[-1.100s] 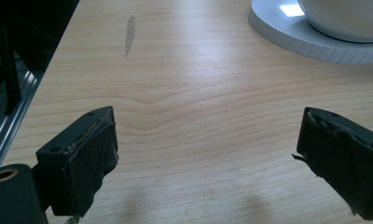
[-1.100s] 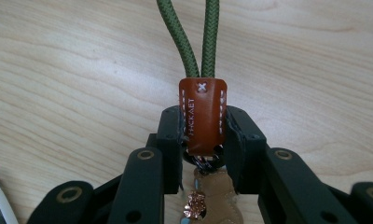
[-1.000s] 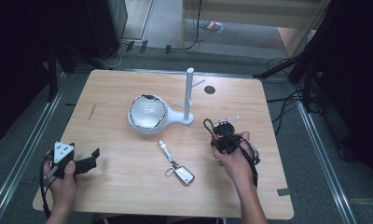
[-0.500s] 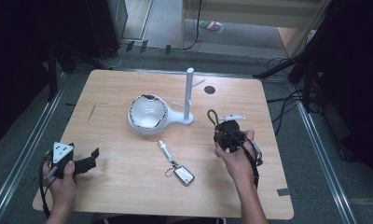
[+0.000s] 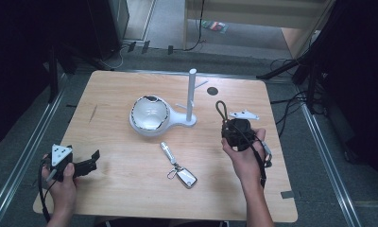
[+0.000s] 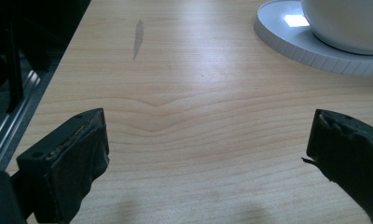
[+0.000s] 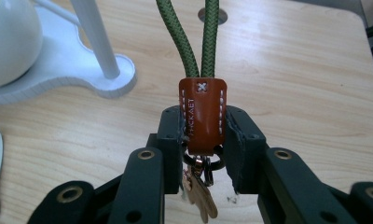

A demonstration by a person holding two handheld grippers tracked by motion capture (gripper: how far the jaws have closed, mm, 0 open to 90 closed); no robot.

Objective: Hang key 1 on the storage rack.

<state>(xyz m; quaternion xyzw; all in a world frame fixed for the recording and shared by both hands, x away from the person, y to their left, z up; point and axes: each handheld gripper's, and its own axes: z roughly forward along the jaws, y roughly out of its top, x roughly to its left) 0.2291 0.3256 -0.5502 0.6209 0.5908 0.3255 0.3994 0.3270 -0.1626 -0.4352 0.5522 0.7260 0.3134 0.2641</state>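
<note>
My right gripper (image 7: 204, 128) is shut on the brown leather tab (image 7: 202, 112) of a key lanyard, whose green rope loop (image 7: 194, 35) stands up from the jaws and whose keys (image 7: 201, 198) hang below. In the high view this gripper (image 5: 236, 130) is raised over the table's right half, with the rope loop (image 5: 221, 111) pointing toward the white stand. The white post stand (image 5: 191, 97) with side pegs and its white bowl (image 5: 149, 114) sit at mid table. My left gripper (image 5: 81, 165) rests open at the front left corner, jaws wide apart over bare wood.
A car key fob (image 5: 186, 177) on a ring with a silver tool (image 5: 167, 151) lies on the wooden table (image 5: 111, 189) in front of the stand. A dark round hole (image 5: 212, 91) is near the far edge. Metal rails (image 5: 26, 156) run beside the table.
My right gripper has risen slightly and shifted with the lanyard, its rope loop now standing more upright toward the stand. The left gripper has stayed put.
</note>
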